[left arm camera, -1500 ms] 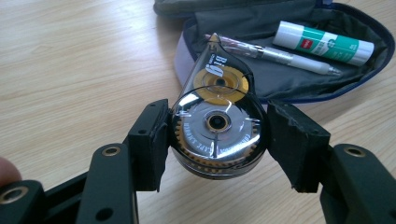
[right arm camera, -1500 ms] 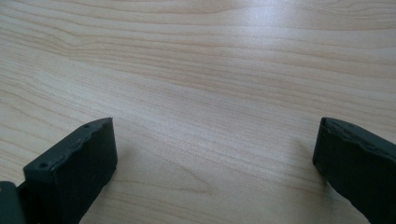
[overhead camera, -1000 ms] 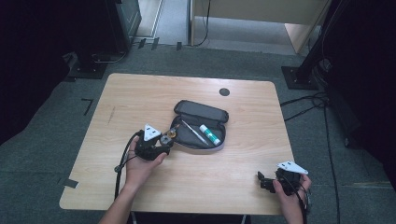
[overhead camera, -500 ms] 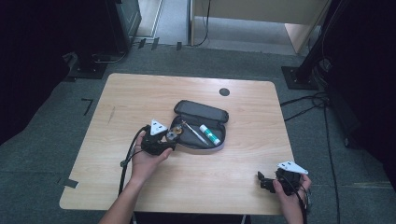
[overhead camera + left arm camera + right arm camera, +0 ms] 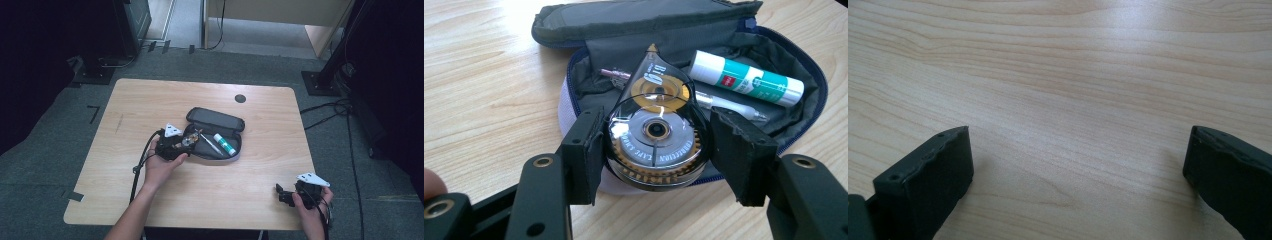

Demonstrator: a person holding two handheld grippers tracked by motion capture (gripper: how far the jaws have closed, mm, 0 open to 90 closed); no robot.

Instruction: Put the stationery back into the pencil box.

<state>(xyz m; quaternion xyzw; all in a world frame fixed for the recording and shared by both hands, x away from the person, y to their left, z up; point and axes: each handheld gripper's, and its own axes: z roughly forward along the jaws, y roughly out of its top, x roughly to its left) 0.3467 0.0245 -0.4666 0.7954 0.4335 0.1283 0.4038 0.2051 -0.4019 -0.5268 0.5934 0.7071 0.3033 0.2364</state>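
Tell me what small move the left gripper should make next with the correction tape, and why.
Probably ease the left gripper forward and down, then open it. It holds the correction tape between its jaws at the near edge of the open pencil case, where the glue stick and a pen already lie, with room beside them.

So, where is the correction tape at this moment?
In the left gripper view, the correction tape sits between the fingers of the left gripper, at the near edge of the open pencil case, in front of the glue stick.
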